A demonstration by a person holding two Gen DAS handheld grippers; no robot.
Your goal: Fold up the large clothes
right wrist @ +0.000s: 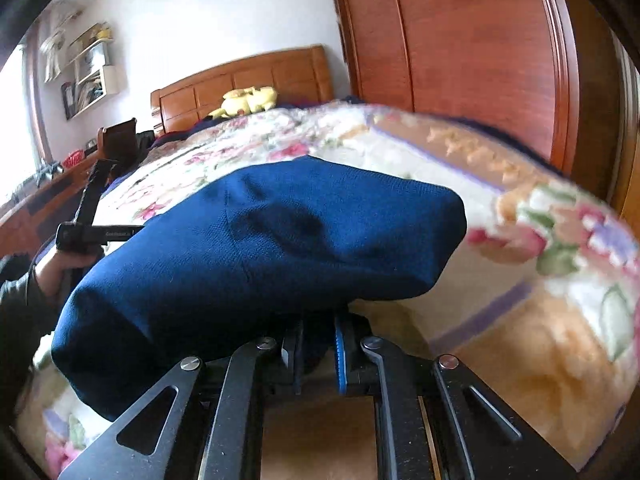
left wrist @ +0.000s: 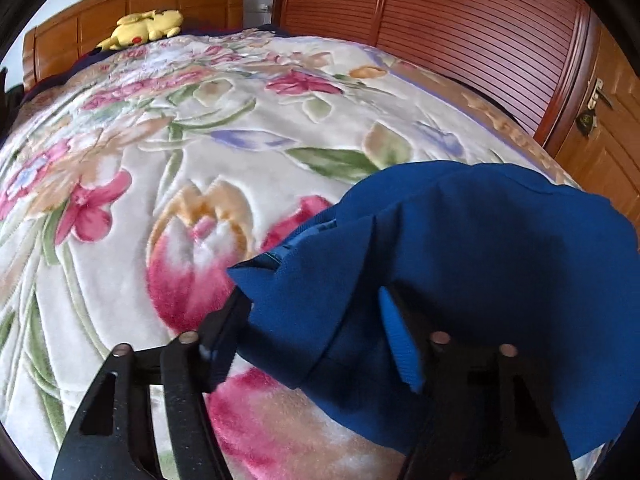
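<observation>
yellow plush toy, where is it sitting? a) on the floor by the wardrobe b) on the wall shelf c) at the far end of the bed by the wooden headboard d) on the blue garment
c, the yellow plush toy lies at the far end of the floral blanket, right against the wooden headboard, far from the blue garment.

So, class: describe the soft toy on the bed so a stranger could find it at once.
Start at the wooden headboard at the far end of the floral blanket. Lying against its base is the plush toy. It is the only bright yellow thing there, with a red cheek spot.
</observation>
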